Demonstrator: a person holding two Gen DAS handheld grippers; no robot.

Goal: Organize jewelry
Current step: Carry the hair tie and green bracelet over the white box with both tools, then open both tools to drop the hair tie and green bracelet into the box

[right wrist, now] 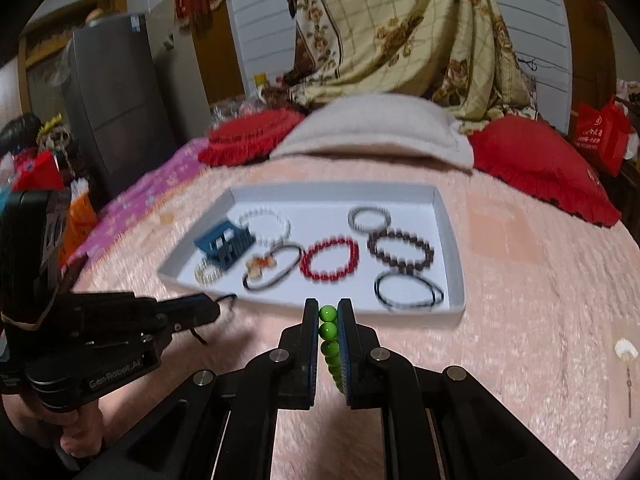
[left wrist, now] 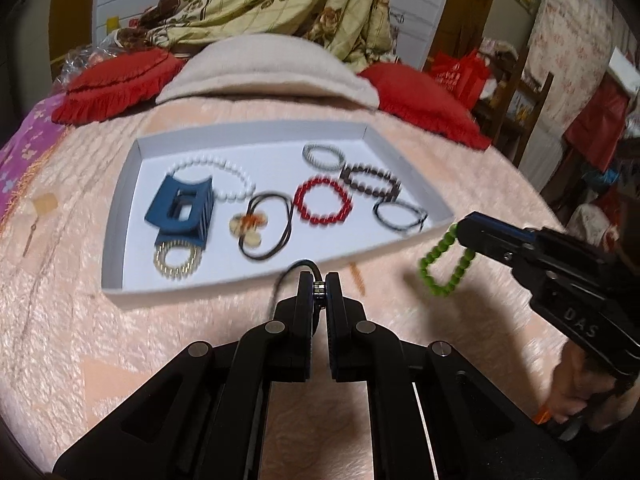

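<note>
Left tool [left wrist: 319,286], nearest in the left wrist view at 6 o'clock: fingers nearly closed, pinching a black cord bracelet [left wrist: 294,272] by a small metal bead; the cord loops out toward 11 o'clock, just short of the near rim of the tray. Right tool [right wrist: 328,312]: fingers closed on a green bead bracelet [right wrist: 330,334], beads stacked in the gap between the pads; from the left wrist view the same bracelet [left wrist: 446,268] hangs as an open loop below the right tool's tip [left wrist: 466,230], at 3 o'clock, over the pink bedspread [left wrist: 80,320] and just beside the tray's right corner. White tray [left wrist: 116,216] lies on the bed beyond both tools, at 12 o'clock. Contents, near to far: gold coil ring [left wrist: 176,260], black cord necklace with amber flower [left wrist: 250,226], thin black bangles [left wrist: 400,214], blue hair claw [left wrist: 180,210], red bead bracelet [left wrist: 323,205], dark brown bead bracelet [left wrist: 370,180], white bead necklace [left wrist: 224,176], grey bead bracelet [left wrist: 324,156]. Farther back: beige pillow [left wrist: 268,72] between two red cushions [left wrist: 116,84].
</note>
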